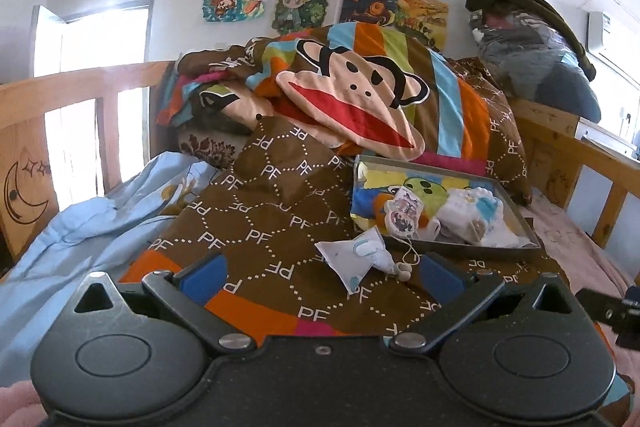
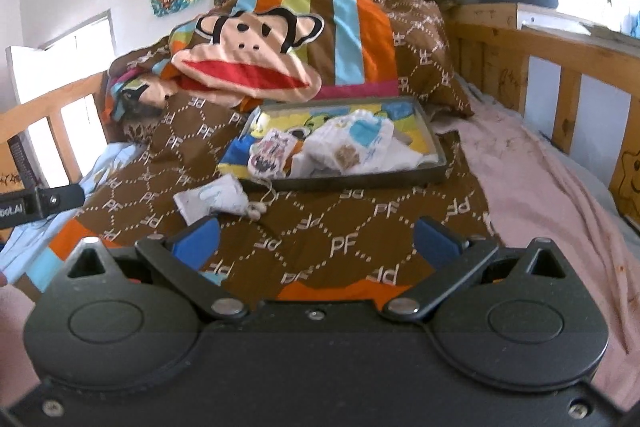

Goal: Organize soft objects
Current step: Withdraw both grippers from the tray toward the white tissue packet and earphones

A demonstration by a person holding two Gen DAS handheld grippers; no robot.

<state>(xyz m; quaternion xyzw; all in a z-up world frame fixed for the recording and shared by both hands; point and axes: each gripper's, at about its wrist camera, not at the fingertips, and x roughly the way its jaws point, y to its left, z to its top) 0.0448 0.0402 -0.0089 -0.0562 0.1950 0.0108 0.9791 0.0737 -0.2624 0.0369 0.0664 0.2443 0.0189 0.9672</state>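
Observation:
A small white fabric pouch point(image 1: 360, 259) point(image 2: 212, 201) with pale blue print and a drawstring lies on the brown patterned quilt, just in front of a grey tray point(image 1: 520, 223) point(image 2: 434, 143). In the tray lie a printed soft charm point(image 1: 402, 217) point(image 2: 270, 155) and white soft cloth pieces point(image 1: 476, 217) point(image 2: 356, 143). My left gripper point(image 1: 322, 277) is open, low over the quilt, with the pouch just beyond and between its blue fingertips. My right gripper point(image 2: 316, 239) is open over bare quilt, the pouch ahead of its left finger.
A heap of bedding with a monkey-face cushion point(image 1: 352, 99) point(image 2: 248, 67) rises behind the tray. Wooden bed rails point(image 1: 92, 83) point(image 2: 560, 59) close both sides. A light blue blanket point(image 1: 80, 227) lies left, a pink sheet point(image 2: 552, 187) right. Bagged clothes point(image 1: 532, 39) sit on the headboard corner.

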